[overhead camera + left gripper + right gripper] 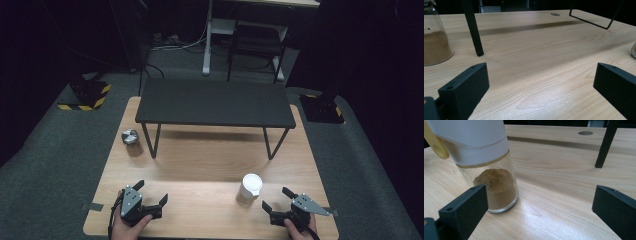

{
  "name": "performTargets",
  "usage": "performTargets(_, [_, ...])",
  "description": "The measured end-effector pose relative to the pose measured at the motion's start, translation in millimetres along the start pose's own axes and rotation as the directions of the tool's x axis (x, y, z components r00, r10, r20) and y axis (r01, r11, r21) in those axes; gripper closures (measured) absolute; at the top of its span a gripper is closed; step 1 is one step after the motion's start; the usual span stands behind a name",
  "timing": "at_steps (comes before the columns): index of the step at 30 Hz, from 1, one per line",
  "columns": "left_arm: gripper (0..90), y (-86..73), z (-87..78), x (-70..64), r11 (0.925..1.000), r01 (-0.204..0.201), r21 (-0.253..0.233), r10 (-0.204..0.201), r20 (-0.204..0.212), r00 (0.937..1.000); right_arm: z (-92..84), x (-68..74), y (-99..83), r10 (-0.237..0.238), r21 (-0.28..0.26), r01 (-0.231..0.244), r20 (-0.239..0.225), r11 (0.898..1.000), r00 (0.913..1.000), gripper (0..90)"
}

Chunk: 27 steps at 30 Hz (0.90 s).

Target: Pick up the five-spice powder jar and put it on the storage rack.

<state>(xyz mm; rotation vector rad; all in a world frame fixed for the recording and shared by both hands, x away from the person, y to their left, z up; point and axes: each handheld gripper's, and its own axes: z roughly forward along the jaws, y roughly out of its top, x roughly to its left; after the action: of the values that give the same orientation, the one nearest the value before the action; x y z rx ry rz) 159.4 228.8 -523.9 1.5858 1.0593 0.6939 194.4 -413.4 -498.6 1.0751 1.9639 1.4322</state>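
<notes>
A glass jar (249, 189) with a white lid stands on the wooden table (200, 165), near the front right. My right gripper (276, 198) rests just right of it, open, nothing between its jaws. In the right gripper view the jar (491, 170) holds brown powder and stands close ahead of the left jaw, outside the gap of the gripper (539, 195). A small jar (131, 137) with a silver lid sits at the left. My left gripper (152, 192) lies open at the front left; its view shows a brown-powder jar (434, 45) far left of the gripper (541, 75).
A black low shelf (215, 102) on thin legs spans the back half of the table; one leg (474, 32) stands ahead of my left gripper, another (605, 145) ahead of my right. The glass edge of the white-lidded jar (634, 50) shows at the right.
</notes>
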Motion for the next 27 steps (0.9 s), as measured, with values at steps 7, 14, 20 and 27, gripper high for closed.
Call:
performTargets(7, [0.5, 0.5, -1.6, 3.0, 0.9998, 0.002, -0.02, -0.002, -0.03, 0.9996, -0.3, -1.5, -0.5, 0.006, -0.003, -0.006, -0.006, 1.0, 1.0, 0.0])
performTargets(14, [0.5, 3.1, -3.7, 14.1, 0.9993, 0.019, -0.034, -0.022, -0.099, 0.9949, -0.4, -1.0, -0.7, 0.004, -0.004, -0.004, -0.005, 1.0, 1.0, 0.0])
performTargets(20, [0.5, 8.1, -1.4, 27.1, 0.998, 0.048, -0.042, -0.054, -0.173, 0.9834, -0.4, -1.7, -0.7, 0.01, -0.003, -0.01, -0.006, 1.0, 0.9999, 0.0])
performTargets(27, [0.6, 15.0, 6.9, 41.9, 0.9984, 0.042, -0.039, -0.049, -0.224, 0.9734, -0.7, -3.1, -1.4, 0.015, -0.007, -0.015, -0.011, 1.0, 0.9998, 0.0])
